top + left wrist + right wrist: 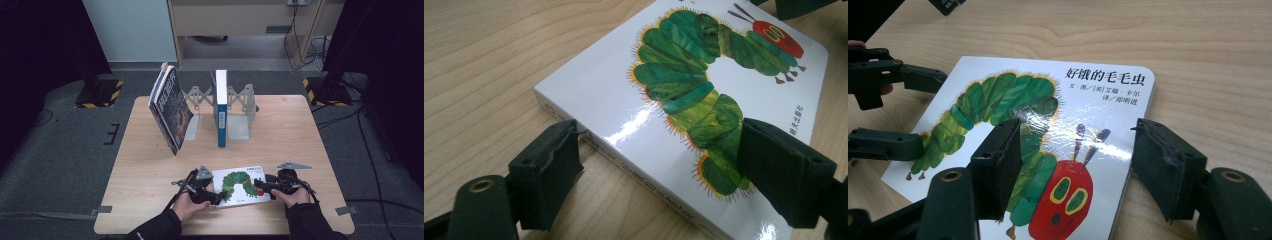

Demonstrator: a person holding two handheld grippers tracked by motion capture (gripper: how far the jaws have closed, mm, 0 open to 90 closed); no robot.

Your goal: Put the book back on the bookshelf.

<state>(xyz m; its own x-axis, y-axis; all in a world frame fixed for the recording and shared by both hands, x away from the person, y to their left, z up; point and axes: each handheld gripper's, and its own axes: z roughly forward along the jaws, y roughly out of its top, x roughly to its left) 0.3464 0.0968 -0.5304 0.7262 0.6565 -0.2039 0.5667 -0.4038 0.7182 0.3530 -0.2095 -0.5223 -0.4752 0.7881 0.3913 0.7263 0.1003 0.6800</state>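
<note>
A white picture book (242, 186) with a green caterpillar on its cover lies flat on the wooden table (150, 165), near the edge closest to the person. Every place below is given from this book.

The left gripper (212, 195) sits at the book's left end. In the left gripper view its jaws straddle the book's corner: one pad lies on the cover over the caterpillar's tail, the other stands on the table side, just touching the spine edge. The jaws stand wide; whether they press on the book I cannot tell.

The right gripper (264, 189) sits at the book's right end. In the right gripper view one jaw rests over the cover above the red head, and the other stands clear beyond the book's edge, so it is open with no grip.

Behind the book, well apart, a blue book (221, 107) stands upright in a grey rack (240, 107), and left of that a dark book (170, 107) leans tilted.
</note>
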